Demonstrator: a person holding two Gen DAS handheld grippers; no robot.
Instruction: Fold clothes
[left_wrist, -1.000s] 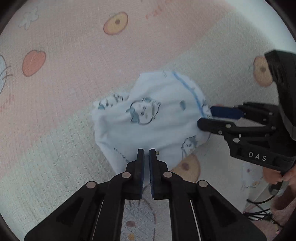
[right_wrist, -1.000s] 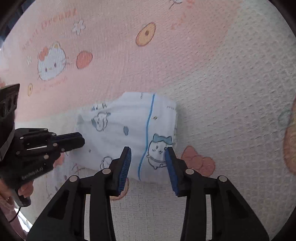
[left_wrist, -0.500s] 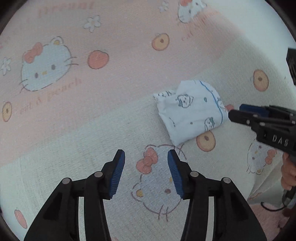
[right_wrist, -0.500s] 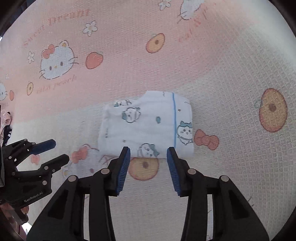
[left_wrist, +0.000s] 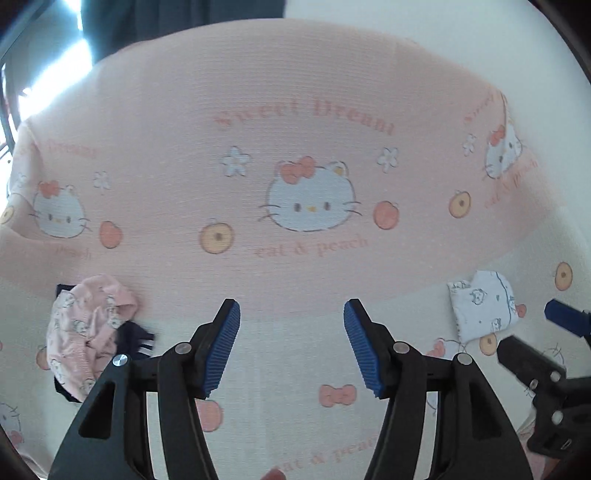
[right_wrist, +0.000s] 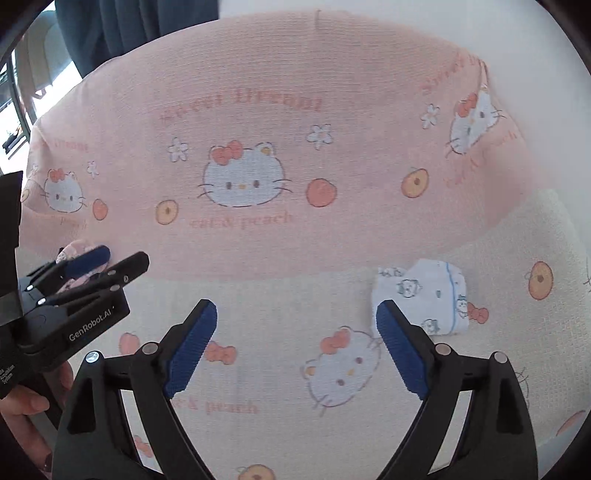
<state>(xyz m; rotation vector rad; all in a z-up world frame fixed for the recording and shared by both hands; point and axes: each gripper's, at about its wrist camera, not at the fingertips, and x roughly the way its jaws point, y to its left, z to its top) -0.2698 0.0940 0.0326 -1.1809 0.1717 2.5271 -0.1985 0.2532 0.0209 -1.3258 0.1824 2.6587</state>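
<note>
A small white folded garment (left_wrist: 482, 308) with blue cartoon prints lies flat on the bed at the right; it also shows in the right wrist view (right_wrist: 423, 297). A crumpled pile of pink printed clothes (left_wrist: 86, 328) over a dark garment (left_wrist: 138, 341) lies at the left. My left gripper (left_wrist: 291, 349) is open and empty, held above the bed between the two. My right gripper (right_wrist: 295, 345) is open and empty, just left of the folded garment. Each gripper shows in the other's view, the right one (left_wrist: 532, 338) and the left one (right_wrist: 101, 264).
The bed is covered by a pink and cream Hello Kitty sheet (left_wrist: 295, 122). A white wall (right_wrist: 406, 22) stands behind it, with dark curtains (right_wrist: 122, 26) and a bright window (left_wrist: 48, 70) at the back left. A hand (right_wrist: 22, 402) holds the left gripper.
Both grippers let go of the folded garment, opened wide and pulled back and up from it. The view now takes in the whole bed and the pink pile at the left.
</note>
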